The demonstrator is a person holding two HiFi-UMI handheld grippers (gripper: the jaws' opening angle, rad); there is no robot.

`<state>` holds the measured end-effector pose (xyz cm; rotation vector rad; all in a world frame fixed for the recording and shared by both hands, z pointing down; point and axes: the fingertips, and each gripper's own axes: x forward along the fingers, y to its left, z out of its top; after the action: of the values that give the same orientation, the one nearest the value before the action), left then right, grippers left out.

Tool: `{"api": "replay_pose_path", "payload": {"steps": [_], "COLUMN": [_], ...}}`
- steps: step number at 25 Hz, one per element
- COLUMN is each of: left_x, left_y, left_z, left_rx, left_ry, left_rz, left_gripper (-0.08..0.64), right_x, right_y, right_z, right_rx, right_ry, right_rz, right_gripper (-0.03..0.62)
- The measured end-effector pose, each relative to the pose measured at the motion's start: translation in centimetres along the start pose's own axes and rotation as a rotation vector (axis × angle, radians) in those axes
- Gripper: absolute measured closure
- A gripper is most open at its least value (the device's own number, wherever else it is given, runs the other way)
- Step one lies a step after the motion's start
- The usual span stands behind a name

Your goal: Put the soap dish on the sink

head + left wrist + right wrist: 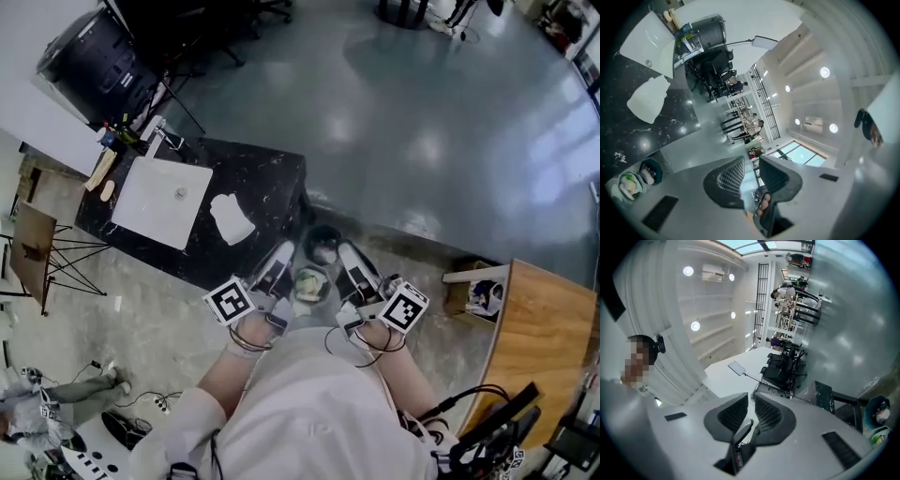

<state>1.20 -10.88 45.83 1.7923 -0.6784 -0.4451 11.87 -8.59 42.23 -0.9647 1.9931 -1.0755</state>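
Observation:
The soap dish (309, 284), pale green with something white in it, shows low between my two grippers, close to my body. It lies outside both pairs of jaws, and what it rests on I cannot tell. It sits at the lower left edge of the left gripper view (630, 183) and the lower right edge of the right gripper view (879, 437). My left gripper (281, 255) (751, 166) is open and empty. My right gripper (349, 253) (751, 404) shows a narrow gap with nothing in it. The white sink (159, 200) (647, 40) is set in a black counter (267, 178), far left.
A crumpled white cloth (232, 218) (647, 98) lies on the counter beside the sink. A faucet (159, 136) and bottles stand behind the basin. A dark round cup (323, 246) (649, 171) sits by the soap dish. A wooden table (548, 347) is at the right and grey floor lies beyond.

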Motion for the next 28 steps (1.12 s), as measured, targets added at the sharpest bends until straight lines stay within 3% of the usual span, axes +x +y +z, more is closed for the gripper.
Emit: {"api": "replay_pose_path", "payload": {"steps": [5, 14, 18, 28], "left_x": [2.7, 5.6, 6.3, 6.9], "left_y": [-1.3, -2.9, -2.8, -3.2], "left_z": [-1.9, -4.6, -4.9, -5.0], "left_rx": [-0.049, -0.069, -0.115, -0.089], "left_ry": [0.027, 0.127, 0.139, 0.164], "left_rz": [-0.063, -0.186, -0.211, -0.234], "left_gripper": [0.510, 0.552, 0.552, 0.552], "right_x": [-2.3, -4.5, -4.7, -4.1], "right_y": [-0.7, -1.7, -1.9, -2.3], "right_z": [2.8, 5.4, 5.7, 5.9], "right_rx": [-0.006, -0.001, -0.002, -0.004], "right_ry": [-0.077, -0.151, -0.163, -0.154], "right_rz": [-0.025, -0.025, -0.031, -0.034], "right_gripper": [0.534, 0.534, 0.534, 0.534]}}
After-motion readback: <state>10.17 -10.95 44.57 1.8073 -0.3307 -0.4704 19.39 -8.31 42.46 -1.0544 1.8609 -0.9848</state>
